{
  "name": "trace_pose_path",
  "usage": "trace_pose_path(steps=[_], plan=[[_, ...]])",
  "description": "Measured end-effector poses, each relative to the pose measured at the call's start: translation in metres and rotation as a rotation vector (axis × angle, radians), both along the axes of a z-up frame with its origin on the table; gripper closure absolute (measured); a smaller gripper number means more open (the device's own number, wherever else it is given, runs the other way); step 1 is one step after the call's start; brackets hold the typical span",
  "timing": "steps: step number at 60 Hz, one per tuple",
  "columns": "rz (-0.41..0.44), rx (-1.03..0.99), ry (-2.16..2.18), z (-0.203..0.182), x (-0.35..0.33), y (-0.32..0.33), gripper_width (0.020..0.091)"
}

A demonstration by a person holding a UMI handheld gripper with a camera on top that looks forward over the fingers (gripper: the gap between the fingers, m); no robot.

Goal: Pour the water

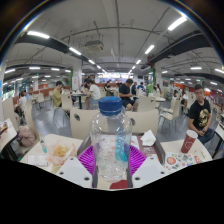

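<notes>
A clear plastic water bottle [111,140] with a blue cap stands upright between my fingers, lifted above the table. My gripper [112,160] is shut on the bottle, its purple pads [87,158] pressing both sides of the body. The bottle's base is hidden behind the fingers. A red paper cup [188,141] stands on the table [160,160] beyond the right finger. A clear plastic cup [58,153] sits beyond the left finger.
This is a canteen with rows of tables and chairs. Several people sit behind, one in a dark shirt [201,113] at the right and one [22,138] close at the left. A white napkin [149,139] lies on the table.
</notes>
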State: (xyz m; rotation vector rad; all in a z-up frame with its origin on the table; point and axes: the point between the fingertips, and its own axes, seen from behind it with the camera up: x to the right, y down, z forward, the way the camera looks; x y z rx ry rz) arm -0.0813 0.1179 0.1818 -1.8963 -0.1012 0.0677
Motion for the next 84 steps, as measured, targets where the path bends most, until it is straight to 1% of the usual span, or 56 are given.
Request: trace_pose_path(steps=[1,4,5,15,16,17,25,27,31,35,36,38,39,40,41,42,45,49,55,64,74,84], plan=[[0.000,-0.008,-0.011,-0.014,0.006,0.001,0.0721],[0.002,-0.040,-0.028,-0.040,0.016,0.000,0.0721],[0.002,-0.048,-0.031,-0.055,0.021,0.002,0.0721],[0.005,-0.108,-0.029,-0.109,0.037,-0.007,0.0717],[0.003,-0.115,-0.028,-0.113,0.039,-0.009,0.0686],[0.003,-0.086,-0.018,-0.108,0.039,-0.007,0.0714],[-0.017,-0.078,0.012,-0.109,0.041,-0.007,0.0704],[-0.017,-0.079,0.006,-0.109,0.041,-0.007,0.0679],[-0.021,-0.094,0.009,-0.110,0.042,-0.005,0.0590],[-0.023,-0.142,0.002,-0.114,0.043,-0.010,0.0529],[-0.022,-0.161,-0.002,-0.115,0.043,-0.012,0.0482],[-0.022,-0.196,-0.005,-0.116,0.043,-0.019,0.0355],[-0.020,-0.211,-0.005,-0.115,0.042,-0.023,0.0263],[-0.016,-0.222,-0.004,-0.113,0.041,-0.027,0.0238],[-0.019,-0.230,-0.004,-0.110,0.042,-0.031,0.0270],[-0.026,-0.239,-0.005,-0.107,0.043,-0.036,0.0274],[-0.046,-0.273,-0.008,-0.099,0.048,-0.053,0.0242],[-0.065,-0.322,0.005,-0.085,0.045,-0.085,0.0254],[-0.065,-0.385,0.021,-0.067,0.035,-0.134,0.0253],[-0.062,-0.410,0.007,-0.043,0.022,-0.189,0.0252],[-0.066,-0.373,-0.028,-0.022,0.019,-0.209,0.0250],[-0.089,-0.352,-0.048,-0.016,0.026,-0.215,0.0252]])
